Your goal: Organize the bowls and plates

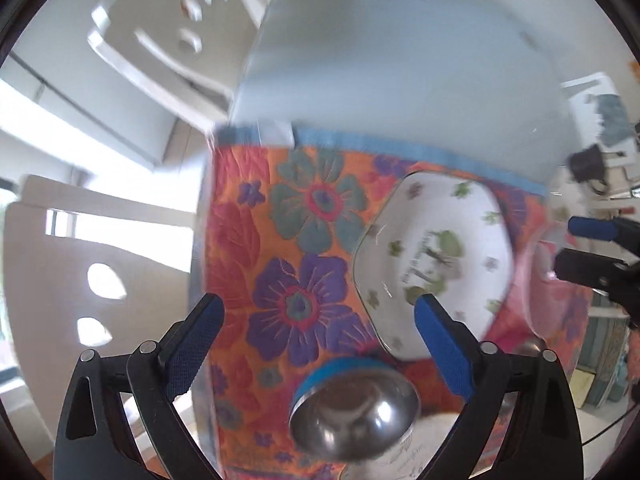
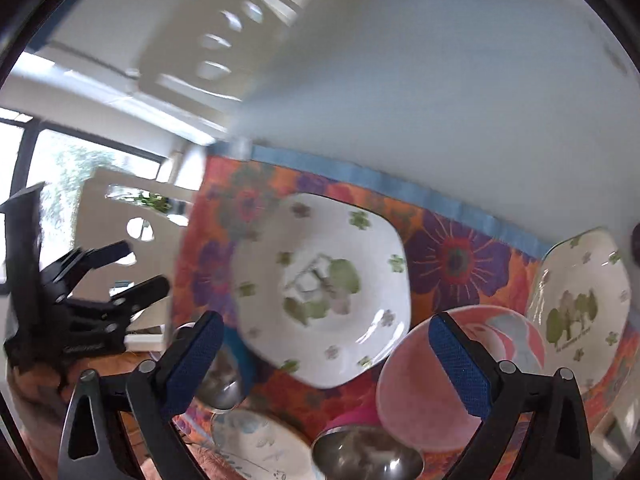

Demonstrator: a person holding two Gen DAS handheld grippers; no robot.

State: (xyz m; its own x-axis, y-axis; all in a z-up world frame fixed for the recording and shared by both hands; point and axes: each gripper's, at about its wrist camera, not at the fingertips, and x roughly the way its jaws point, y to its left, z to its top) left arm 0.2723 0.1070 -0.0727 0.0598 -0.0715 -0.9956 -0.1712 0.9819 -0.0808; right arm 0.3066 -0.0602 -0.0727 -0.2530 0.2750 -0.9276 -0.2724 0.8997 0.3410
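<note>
A white square plate with green flowers (image 1: pixel 432 260) (image 2: pixel 320 288) lies on an orange floral cloth (image 1: pixel 280 220) (image 2: pixel 452 256). My left gripper (image 1: pixel 318 304) hovers open above the cloth, just left of that plate, with a steel bowl with a blue outside (image 1: pixel 352 412) (image 2: pixel 224 380) below it. My right gripper (image 2: pixel 326 320) is open over the plate's near edge and holds nothing. A pink bowl (image 2: pixel 460 380) (image 1: pixel 540 280), a second white square plate (image 2: pixel 580 300), a steel bowl with a pink outside (image 2: pixel 364 456) and a round white plate (image 2: pixel 248 440) lie nearby.
The cloth covers the near part of a pale blue table (image 1: pixel 400 80) (image 2: pixel 440 100). White chairs with cut-out holes (image 1: pixel 80 280) (image 2: pixel 120 232) stand at the left. Each gripper shows in the other's view: right gripper (image 1: pixel 576 248), left gripper (image 2: pixel 140 268).
</note>
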